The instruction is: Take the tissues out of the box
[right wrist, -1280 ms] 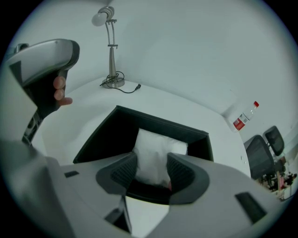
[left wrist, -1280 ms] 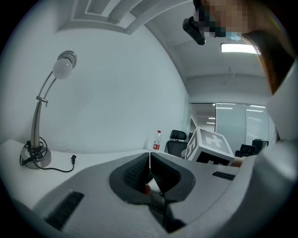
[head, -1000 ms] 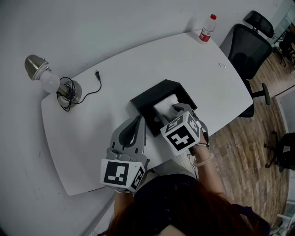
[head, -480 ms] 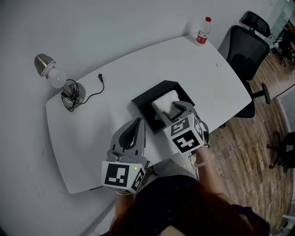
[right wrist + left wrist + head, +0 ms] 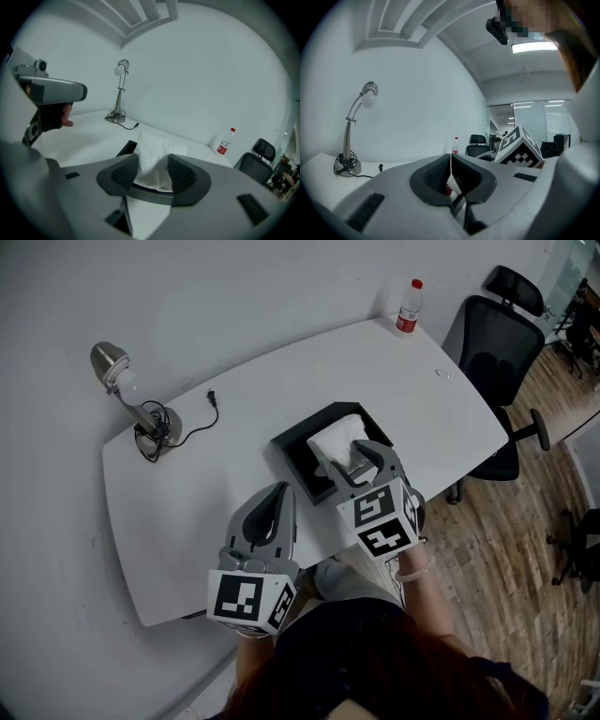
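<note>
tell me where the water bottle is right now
In the head view the water bottle stands at the far right corner of the table, by the wall, just left of the black office chair.

White table (image 5: 234, 451): lamp (image 5: 131, 399) left, black box (image 5: 293, 452) middle, bottle (image 5: 406, 307) far corner

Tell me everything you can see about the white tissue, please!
The tissue is white, thin and soft-looking, with folds and crumples. It stands up out of the open black box on the white table. The right gripper pinches its bunched part between both jaws, and beyond them it spreads into a wider, flatter sheet. Its bottom end is hidden inside the box.
</note>
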A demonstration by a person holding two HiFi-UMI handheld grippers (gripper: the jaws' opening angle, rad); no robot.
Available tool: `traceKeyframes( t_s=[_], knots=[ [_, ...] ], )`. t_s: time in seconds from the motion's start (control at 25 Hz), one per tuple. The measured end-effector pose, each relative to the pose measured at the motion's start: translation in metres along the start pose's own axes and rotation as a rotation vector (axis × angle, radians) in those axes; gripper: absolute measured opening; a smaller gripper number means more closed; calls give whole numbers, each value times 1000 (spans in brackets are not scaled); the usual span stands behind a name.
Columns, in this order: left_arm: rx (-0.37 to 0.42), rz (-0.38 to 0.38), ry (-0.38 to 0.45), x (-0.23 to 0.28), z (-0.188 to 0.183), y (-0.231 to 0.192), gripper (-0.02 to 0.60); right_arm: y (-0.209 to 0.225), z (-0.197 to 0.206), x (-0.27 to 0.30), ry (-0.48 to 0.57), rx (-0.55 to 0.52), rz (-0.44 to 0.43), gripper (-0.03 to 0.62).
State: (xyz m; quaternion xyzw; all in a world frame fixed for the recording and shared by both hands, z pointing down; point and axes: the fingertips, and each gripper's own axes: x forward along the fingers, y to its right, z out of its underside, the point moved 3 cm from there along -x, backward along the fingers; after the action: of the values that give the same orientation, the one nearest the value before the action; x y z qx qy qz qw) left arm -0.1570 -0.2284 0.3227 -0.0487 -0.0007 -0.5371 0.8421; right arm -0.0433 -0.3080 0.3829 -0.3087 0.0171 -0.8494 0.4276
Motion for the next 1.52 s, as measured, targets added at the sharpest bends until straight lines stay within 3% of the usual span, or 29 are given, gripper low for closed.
traceKeyframes(
  t_s=[0.64, 1.52],
  knots=[
    [12, -26, 29, -56, -4, 27, 26, -27, -12, -60, 152, -64, 60, 218],
    [45, -10, 73, -132, -6, 90, 26, -72, 1, -156, 271, -89, 85, 215]
  ],
)
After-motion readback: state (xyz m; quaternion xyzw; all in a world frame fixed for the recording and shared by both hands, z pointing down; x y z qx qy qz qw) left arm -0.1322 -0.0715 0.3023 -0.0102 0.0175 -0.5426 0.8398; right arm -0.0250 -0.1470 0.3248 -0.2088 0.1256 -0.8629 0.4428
